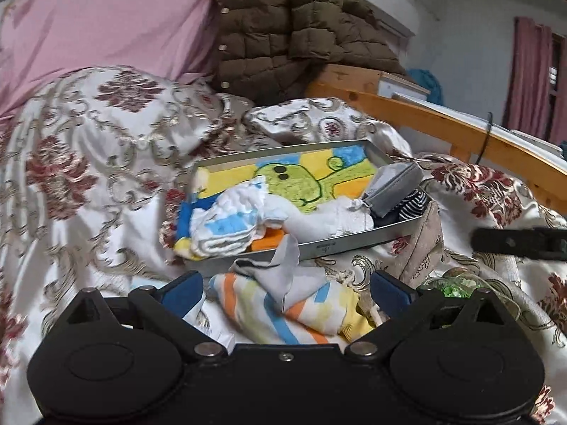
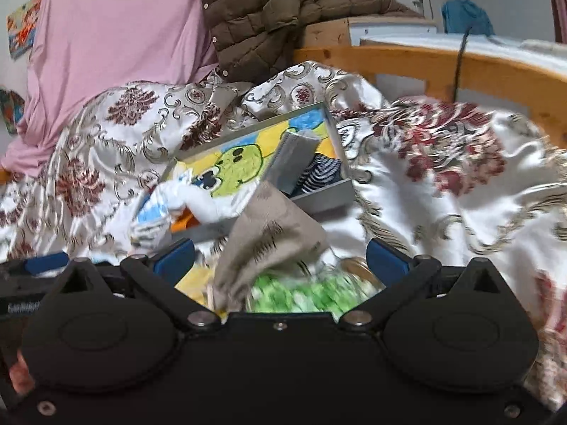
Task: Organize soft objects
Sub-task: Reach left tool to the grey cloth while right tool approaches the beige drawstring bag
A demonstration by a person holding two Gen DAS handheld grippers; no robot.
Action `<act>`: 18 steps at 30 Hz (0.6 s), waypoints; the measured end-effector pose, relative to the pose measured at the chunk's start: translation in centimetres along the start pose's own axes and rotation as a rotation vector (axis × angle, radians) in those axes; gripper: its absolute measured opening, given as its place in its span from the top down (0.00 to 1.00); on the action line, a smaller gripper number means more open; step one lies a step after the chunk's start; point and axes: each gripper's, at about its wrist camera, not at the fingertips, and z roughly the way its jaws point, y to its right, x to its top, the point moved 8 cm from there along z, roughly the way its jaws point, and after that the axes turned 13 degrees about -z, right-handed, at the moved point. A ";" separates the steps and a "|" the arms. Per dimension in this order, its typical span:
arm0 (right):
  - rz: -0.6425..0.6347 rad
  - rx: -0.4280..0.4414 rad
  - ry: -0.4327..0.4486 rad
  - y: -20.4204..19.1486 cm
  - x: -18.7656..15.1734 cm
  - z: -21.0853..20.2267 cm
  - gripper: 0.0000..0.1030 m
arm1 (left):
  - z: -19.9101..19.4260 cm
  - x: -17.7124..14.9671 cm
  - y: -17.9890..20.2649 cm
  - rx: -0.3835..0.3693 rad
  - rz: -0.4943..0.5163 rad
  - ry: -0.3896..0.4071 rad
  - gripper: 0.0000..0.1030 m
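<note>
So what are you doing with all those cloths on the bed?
A person with a gripper in each hand is sorting soft things into a metal tray on the patterned bedspread. The tray already holds a cartoon towel, a white and blue cloth and a grey pouch. The left gripper is open over a striped cloth. The right gripper is open near a beige cloth. Neither holds anything.
</note>
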 end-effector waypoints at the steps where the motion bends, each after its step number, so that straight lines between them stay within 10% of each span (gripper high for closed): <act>1: 0.000 0.005 0.000 0.1 0.2 0.8 0.00 | 0.4 0.0 -0.1 -0.015 0.013 -0.010 0.03; 18: -0.043 0.017 -0.075 -0.9 0.5 9.6 0.09 | 4.5 -1.5 0.1 -0.138 0.165 -0.115 0.36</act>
